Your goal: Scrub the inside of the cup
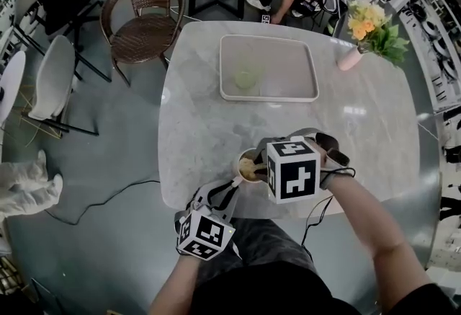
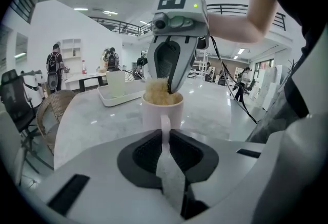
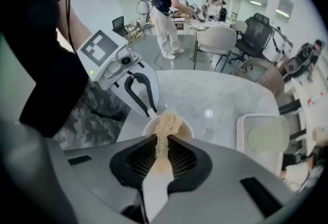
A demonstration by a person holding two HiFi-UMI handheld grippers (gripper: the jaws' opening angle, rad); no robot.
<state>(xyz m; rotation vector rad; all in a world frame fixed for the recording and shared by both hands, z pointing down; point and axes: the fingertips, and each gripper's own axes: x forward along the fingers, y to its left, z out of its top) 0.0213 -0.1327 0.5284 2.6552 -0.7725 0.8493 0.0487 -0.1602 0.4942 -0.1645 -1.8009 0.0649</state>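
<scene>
Left gripper [image 2: 164, 138] pinching cup [image 2: 151, 113] handle, right gripper [image 3: 160, 151] clamping scrubber [image 3: 167, 122] inside it, flowers [image 1: 372, 27] (only head view is showing them) standing well apart.

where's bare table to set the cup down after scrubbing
Bare marble left of the tray down to the near-left edge; the strip between tray and cup; the right side in front of the flower vase. Crowded at the near edge, where the left gripper holds the cup and the right gripper holds a scrubber in it.
</scene>
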